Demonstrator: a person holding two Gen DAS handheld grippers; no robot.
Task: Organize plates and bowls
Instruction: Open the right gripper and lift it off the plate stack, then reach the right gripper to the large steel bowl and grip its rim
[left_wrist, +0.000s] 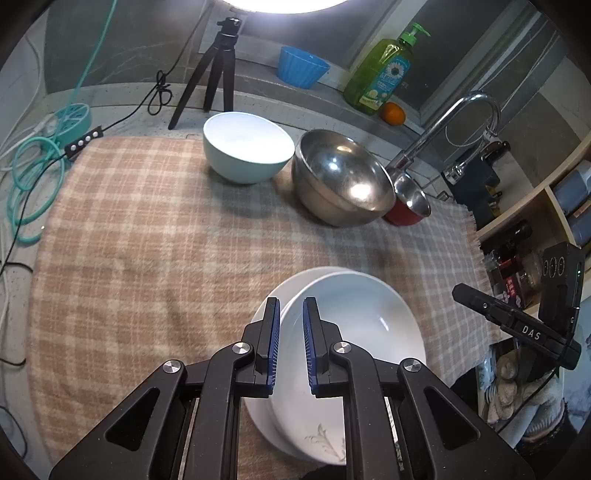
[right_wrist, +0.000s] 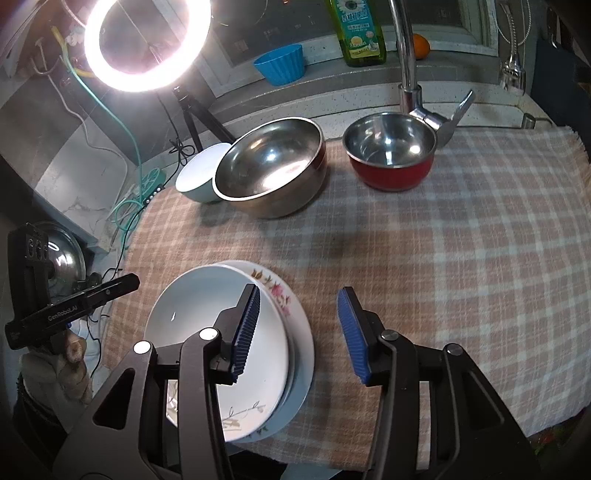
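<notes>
A stack of white plates (left_wrist: 354, 321) lies on the checked cloth near its front edge; it also shows in the right wrist view (right_wrist: 207, 310), the lower plate with a flower print. My left gripper (left_wrist: 291, 310) hovers over the stack's left rim, jaws slightly apart around the top plate's rim. My right gripper (right_wrist: 299, 314) is open and empty over the stack's right edge. At the back stand a teal bowl (left_wrist: 245, 146), a large steel bowl (left_wrist: 340, 177) and a small red bowl (right_wrist: 391, 155).
A checked cloth (right_wrist: 461, 258) covers the counter. A faucet (right_wrist: 406, 59) rises behind the red bowl. A blue cup (left_wrist: 301, 66), soap bottle (left_wrist: 380, 70) and orange (left_wrist: 393, 112) stand on the ledge. A tripod (left_wrist: 218, 62) and cables (left_wrist: 33, 177) are at back left.
</notes>
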